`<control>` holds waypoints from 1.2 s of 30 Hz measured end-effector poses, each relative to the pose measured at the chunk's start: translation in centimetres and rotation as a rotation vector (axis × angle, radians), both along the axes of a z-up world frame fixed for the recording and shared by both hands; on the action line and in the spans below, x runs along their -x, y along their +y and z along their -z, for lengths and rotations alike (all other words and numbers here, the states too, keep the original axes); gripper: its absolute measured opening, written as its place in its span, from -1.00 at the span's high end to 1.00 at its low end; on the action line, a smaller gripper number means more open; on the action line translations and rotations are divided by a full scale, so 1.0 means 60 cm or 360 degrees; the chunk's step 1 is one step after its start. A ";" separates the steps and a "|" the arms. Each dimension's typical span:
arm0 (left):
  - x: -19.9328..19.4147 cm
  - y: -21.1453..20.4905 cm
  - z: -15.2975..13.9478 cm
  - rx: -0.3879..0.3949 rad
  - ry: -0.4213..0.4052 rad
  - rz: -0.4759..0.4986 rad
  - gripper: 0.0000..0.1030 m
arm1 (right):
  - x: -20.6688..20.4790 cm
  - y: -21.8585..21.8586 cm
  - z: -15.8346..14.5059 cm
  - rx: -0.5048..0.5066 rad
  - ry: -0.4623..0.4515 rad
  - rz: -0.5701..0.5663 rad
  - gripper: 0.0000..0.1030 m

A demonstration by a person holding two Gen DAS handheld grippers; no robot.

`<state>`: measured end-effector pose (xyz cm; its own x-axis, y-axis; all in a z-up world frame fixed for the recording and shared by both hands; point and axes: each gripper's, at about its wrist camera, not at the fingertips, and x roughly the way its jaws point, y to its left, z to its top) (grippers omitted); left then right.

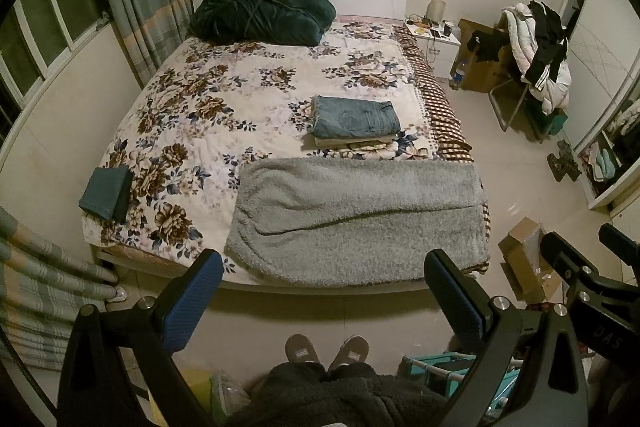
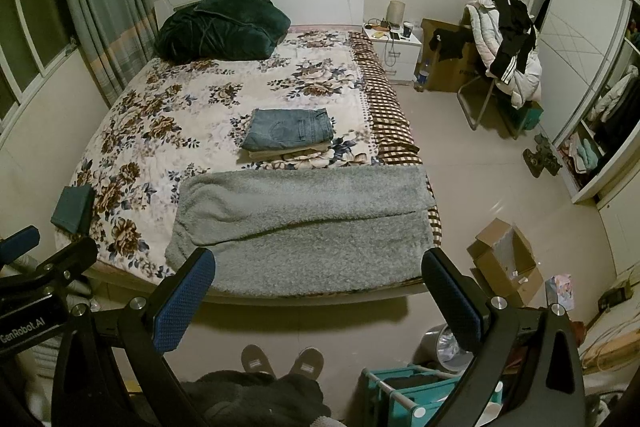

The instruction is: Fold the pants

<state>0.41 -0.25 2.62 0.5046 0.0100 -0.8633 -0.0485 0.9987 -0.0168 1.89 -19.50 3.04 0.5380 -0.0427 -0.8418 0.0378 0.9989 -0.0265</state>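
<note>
Two hand-held grippers (image 1: 324, 291) above pants (image 1: 356, 117)

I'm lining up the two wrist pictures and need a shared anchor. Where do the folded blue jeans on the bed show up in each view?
Left wrist: the folded blue jeans lie right of centre, on a beige folded garment, just beyond the grey fleece pants.
Right wrist: the folded blue jeans lie near centre, on the same stack.
Shared landmark: the dark green bundle at the headboard.
</note>
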 end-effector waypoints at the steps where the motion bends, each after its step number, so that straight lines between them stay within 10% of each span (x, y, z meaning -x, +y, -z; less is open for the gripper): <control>1: 0.001 0.001 0.000 0.0004 0.0003 0.0004 -1.00 | 0.000 0.000 0.005 0.0004 -0.0002 0.0001 -1.00; 19: -0.014 -0.003 -0.002 0.0003 0.0016 -0.0029 -1.00 | -0.001 -0.037 0.012 -0.0011 0.0042 0.0002 -1.00; 36: -0.260 -0.029 0.209 -0.0169 0.0164 -0.0322 -1.00 | -0.271 -0.193 0.285 -0.0004 0.0252 0.0148 -1.00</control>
<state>16.01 -1.97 -9.93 0.3927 0.1952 -0.8987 -0.2435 0.9644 0.1030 18.17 -31.06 -14.06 0.3928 -0.0839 -0.9158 0.1255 0.9914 -0.0370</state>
